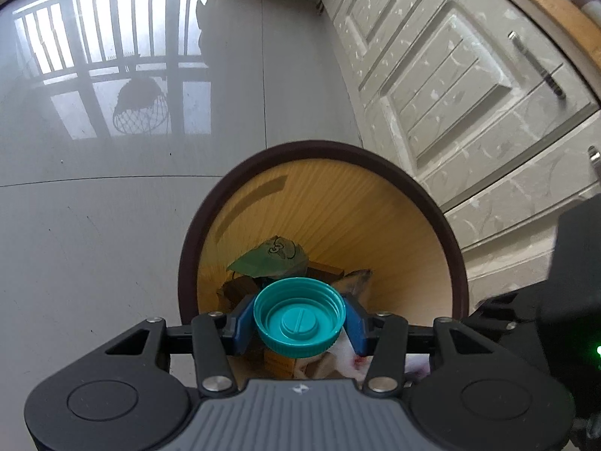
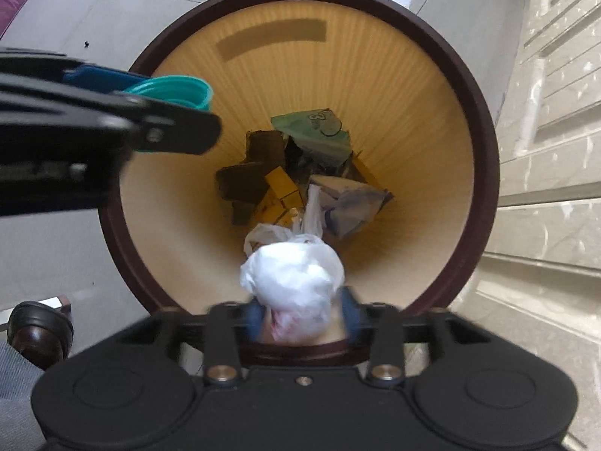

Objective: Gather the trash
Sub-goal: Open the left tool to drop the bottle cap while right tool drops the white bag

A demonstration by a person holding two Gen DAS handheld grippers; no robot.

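Note:
My left gripper (image 1: 300,321) is shut on a teal bottle cap (image 1: 299,315), its blue pads pressing the cap's sides, above the round bin with a dark brown rim (image 1: 447,233). In the right wrist view that gripper (image 2: 176,109) and the cap (image 2: 176,88) hang over the bin's left rim (image 2: 112,240). My right gripper (image 2: 302,315) points straight down into the bin. A crumpled white plastic bag (image 2: 293,278) sits between its blurred blue fingers, which stand apart from it. Green packaging (image 2: 315,131), cardboard scraps (image 2: 244,184) and crumpled paper (image 2: 353,203) lie at the bottom.
The bin stands on a glossy grey tiled floor (image 1: 94,244) that mirrors a window railing. Pale panelled cabinet doors (image 1: 450,75) with metal handles run along the right, close to the bin. A person's dark shoe (image 2: 37,330) is at the lower left.

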